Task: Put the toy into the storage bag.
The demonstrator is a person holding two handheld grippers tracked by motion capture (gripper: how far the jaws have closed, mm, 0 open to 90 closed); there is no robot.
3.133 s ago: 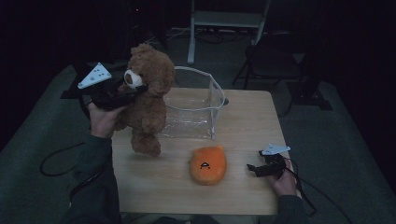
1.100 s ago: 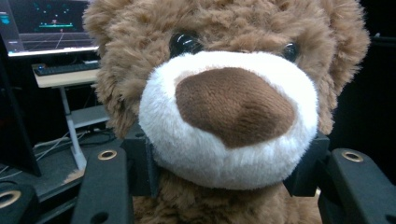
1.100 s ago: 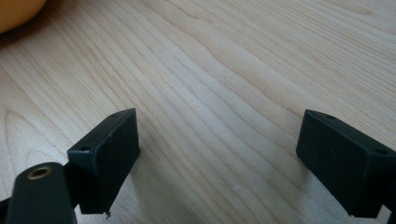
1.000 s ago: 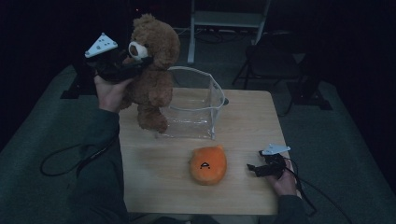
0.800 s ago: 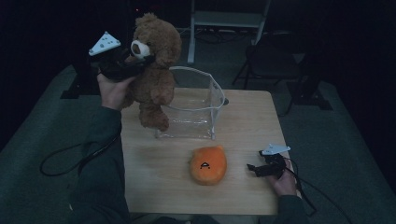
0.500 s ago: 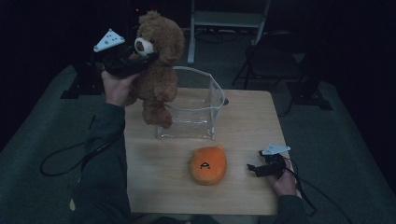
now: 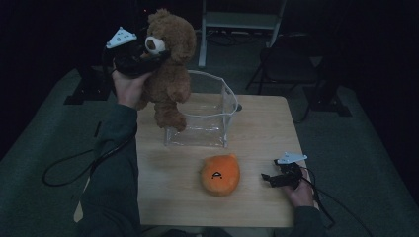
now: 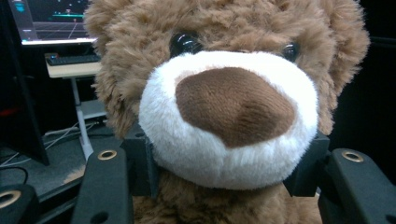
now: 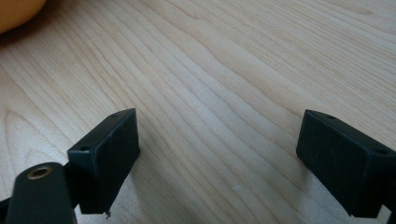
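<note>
The left gripper (image 7: 143, 55) is held up in the air above the table's far left corner, its jaws clamped on the bear (image 7: 168, 64) at the muzzle. In the left gripper view the two black pads press into the white plush on either side of the snout, just under the brown nose, and the bear (image 8: 224, 107) faces straight into the camera with both dark eyes showing. In the high view the bear hangs upright from that grip, head at the gripper, body and legs dangling, one foot low in front of the left wall of the bin (image 7: 225, 111). The bin is clear plastic, open at the top, and stands on the far half of the table (image 7: 267, 133); the bear is beside and partly above its left rim, not inside it. The left hand (image 7: 127, 86) wraps the gripper from below, and a cable trails down past the sleeve to the floor. An orange plush (image 7: 220, 174) with a small black mark on top lies on the near half of the table, well apart from the bin. The right gripper (image 7: 277, 177) rests low at the table's near right edge, near the orange plush, pointing toward it. In the right gripper view its jaws stand wide apart over bare wood, with nothing between them, and a sliver of the orange plush (image 9: 18, 11) shows at the top left corner.
</note>
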